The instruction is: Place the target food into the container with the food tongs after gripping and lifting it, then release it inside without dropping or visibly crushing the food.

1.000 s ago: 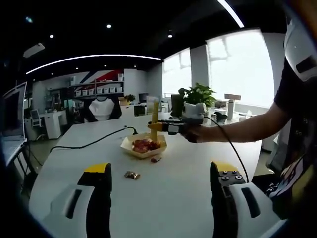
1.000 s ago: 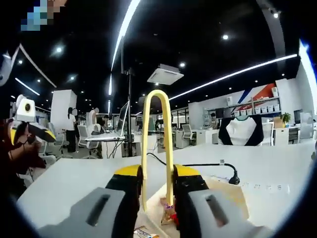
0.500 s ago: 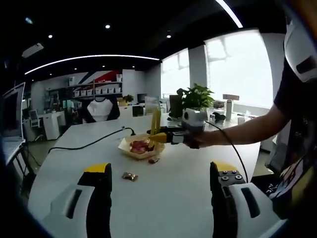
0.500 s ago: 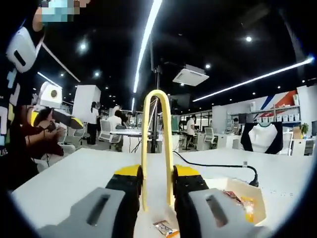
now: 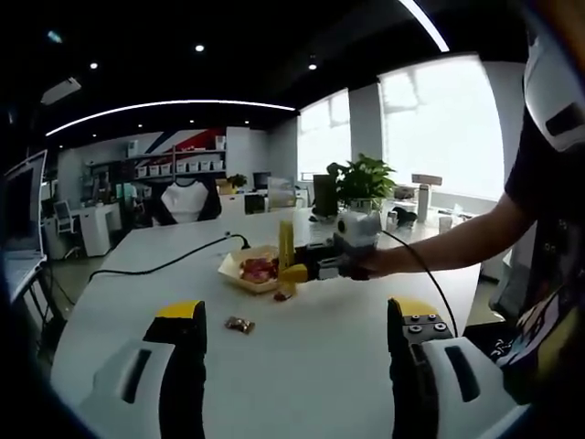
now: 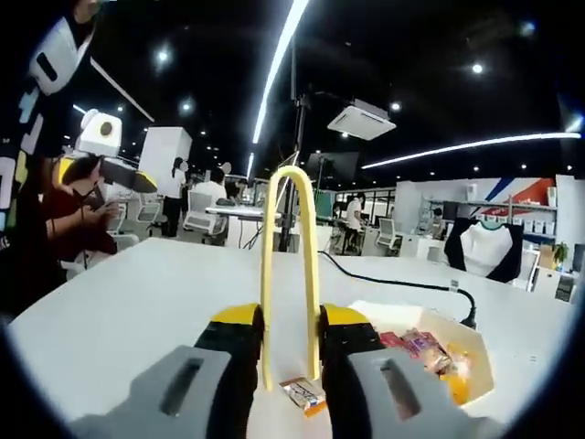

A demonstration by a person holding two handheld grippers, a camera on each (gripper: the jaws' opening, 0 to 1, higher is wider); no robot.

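Observation:
My right gripper (image 6: pixel 291 322) is shut on the yellow food tongs (image 6: pixel 287 229), whose loop stands up between the jaws. Just beyond the jaws a wrapped snack (image 6: pixel 302 394) lies on the white table (image 6: pixel 119 311); whether the tongs touch it is hidden. To its right stands the paper tray (image 6: pixel 462 340) with several wrapped foods (image 6: pixel 416 345). In the left gripper view the right gripper (image 5: pixel 322 266) holds the tongs (image 5: pixel 286 249) upright over a snack (image 5: pixel 283 294) beside the tray (image 5: pixel 239 260). My left gripper (image 5: pixel 295 322) is open with nothing in it, and another wrapped snack (image 5: pixel 242 324) lies ahead of its left jaw.
A black cable (image 5: pixel 160 266) runs across the table to a plug (image 6: pixel 469 317) behind the tray. A potted plant (image 5: pixel 362 178) and cups stand at the far edge. The person's arm (image 5: pixel 457 240) reaches in from the right. People sit at desks beyond.
The right gripper has carried the tongs off the tray and down toward the loose snack beside it. The left gripper has stayed still and open.

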